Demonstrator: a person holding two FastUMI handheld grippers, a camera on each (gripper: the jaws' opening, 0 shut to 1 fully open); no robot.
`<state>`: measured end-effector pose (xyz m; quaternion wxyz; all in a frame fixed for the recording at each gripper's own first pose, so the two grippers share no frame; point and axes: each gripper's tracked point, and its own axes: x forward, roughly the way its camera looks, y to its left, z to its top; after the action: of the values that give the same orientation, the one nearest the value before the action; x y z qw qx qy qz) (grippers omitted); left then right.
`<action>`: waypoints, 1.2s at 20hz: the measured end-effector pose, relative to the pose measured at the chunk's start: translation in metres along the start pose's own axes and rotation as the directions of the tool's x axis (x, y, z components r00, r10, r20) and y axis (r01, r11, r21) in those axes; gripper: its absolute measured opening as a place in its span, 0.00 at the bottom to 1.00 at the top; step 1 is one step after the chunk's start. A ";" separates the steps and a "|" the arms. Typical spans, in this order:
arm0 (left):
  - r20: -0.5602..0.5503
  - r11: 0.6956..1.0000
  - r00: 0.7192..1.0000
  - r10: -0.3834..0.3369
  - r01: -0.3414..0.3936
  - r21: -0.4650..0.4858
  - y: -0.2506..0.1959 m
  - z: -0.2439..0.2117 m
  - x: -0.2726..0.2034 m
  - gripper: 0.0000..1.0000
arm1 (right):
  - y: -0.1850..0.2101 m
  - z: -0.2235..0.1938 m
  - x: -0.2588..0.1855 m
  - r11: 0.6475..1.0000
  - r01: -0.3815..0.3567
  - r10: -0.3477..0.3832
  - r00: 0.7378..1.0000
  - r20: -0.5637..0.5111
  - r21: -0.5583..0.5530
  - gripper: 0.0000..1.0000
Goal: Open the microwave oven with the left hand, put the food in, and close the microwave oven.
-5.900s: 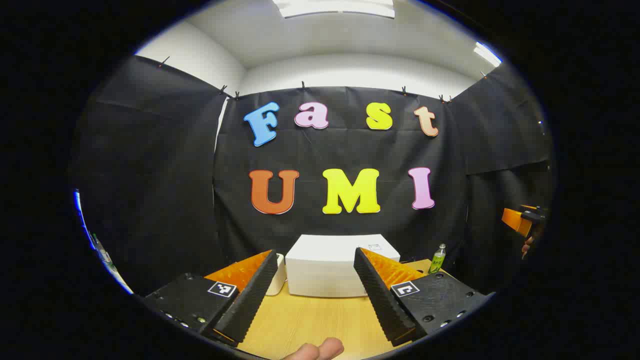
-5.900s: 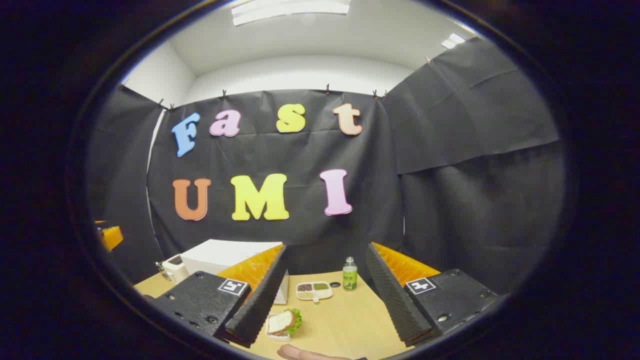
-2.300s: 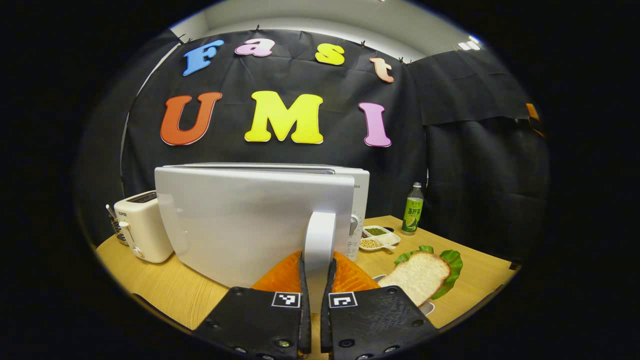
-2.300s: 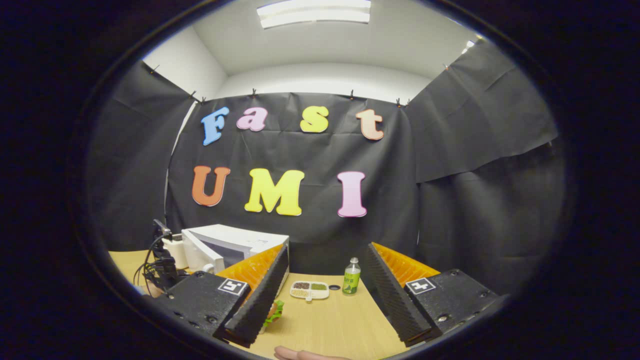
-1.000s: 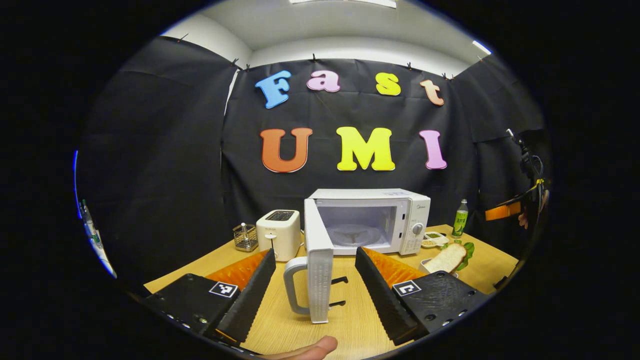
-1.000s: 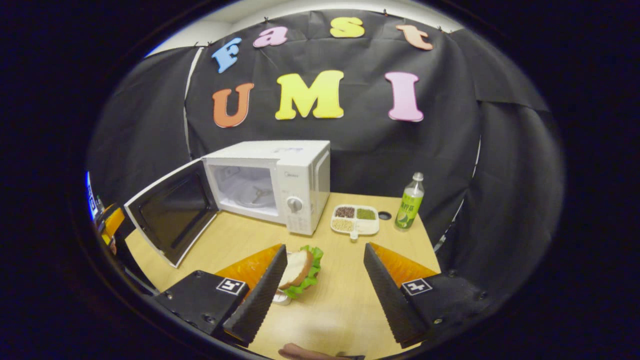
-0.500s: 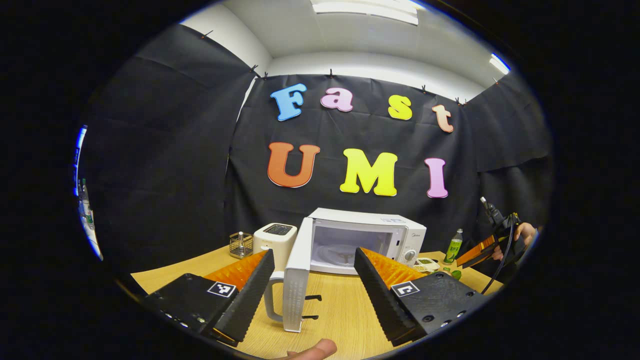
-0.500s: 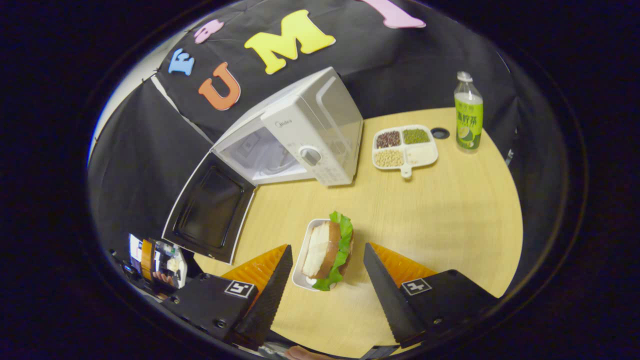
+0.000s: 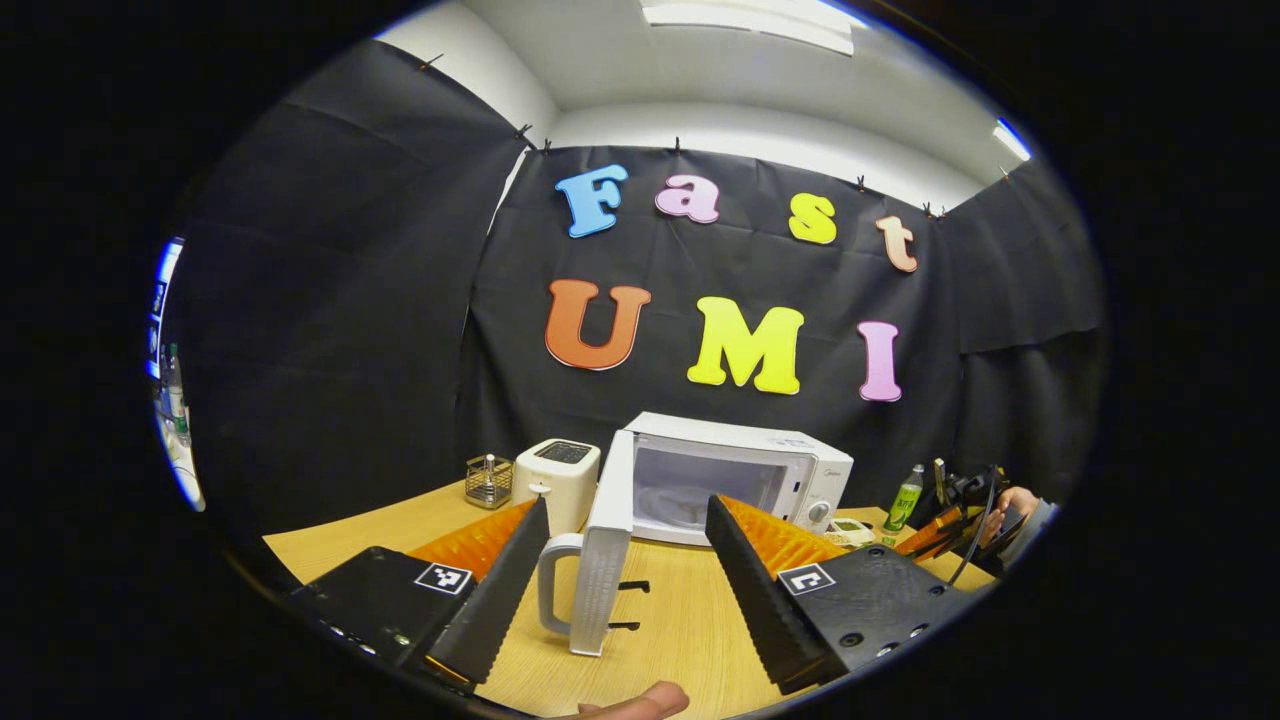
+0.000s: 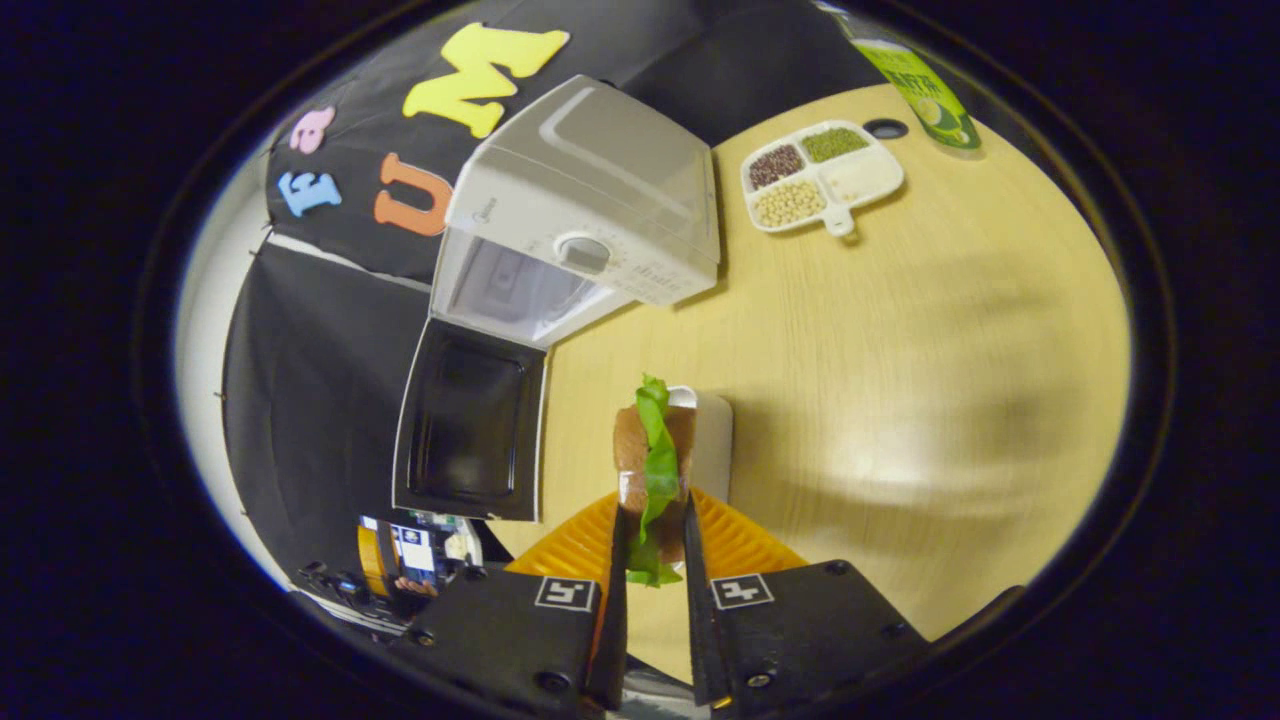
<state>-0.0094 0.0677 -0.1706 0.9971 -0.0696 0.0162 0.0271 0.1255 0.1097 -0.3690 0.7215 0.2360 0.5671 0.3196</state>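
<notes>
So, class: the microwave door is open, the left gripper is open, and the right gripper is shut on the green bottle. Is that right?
One thing is wrong. The right gripper view shows the right gripper shut on the sandwich, not the green bottle, which stands at the table's far edge. The rest holds: the microwave door is open, and the left gripper is open in the left gripper view.

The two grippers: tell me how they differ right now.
The left gripper is open, its fingers spread wide with nothing between them; the right gripper is shut on the sandwich. The left gripper looks level toward the microwave's open door; the right gripper looks down at the table. Both have black serrated fingers with orange backing.
</notes>
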 end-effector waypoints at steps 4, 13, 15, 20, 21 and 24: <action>-0.025 0.999 1.000 0.008 -0.008 0.039 0.009 -0.010 0.000 0.95 | 0.034 -0.005 -0.028 0.984 0.065 -0.052 0.996 0.078 -0.169 0.20; -0.053 0.999 0.998 -0.023 0.021 -0.040 0.029 -0.022 -0.005 0.95 | 0.093 -0.035 -0.043 0.727 0.410 -0.248 0.905 0.347 -0.550 0.29; -0.051 0.999 0.998 -0.025 0.024 -0.022 0.034 -0.024 -0.009 0.95 | 0.111 -0.045 -0.037 0.623 0.475 -0.260 0.875 0.409 -0.621 0.29; -0.091 1.000 0.996 -0.019 0.021 0.018 0.052 -0.036 -0.017 0.94 | 0.157 -0.062 0.008 0.523 0.504 -0.231 0.860 0.455 -0.687 0.29; -0.097 0.999 0.995 -0.017 0.019 0.026 0.056 -0.038 -0.020 0.94 | 0.164 -0.058 0.017 0.519 0.518 -0.225 0.850 0.476 -0.680 0.29; -0.112 0.999 0.994 -0.006 0.012 0.047 0.069 -0.039 -0.023 0.94 | 0.182 -0.039 0.046 0.523 0.567 -0.210 0.809 0.549 -0.637 0.29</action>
<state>-0.0378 0.1297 -0.2176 0.9961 -0.0474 0.0723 0.0182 0.0595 0.2673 -0.2813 0.9040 -0.1752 0.2476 0.3014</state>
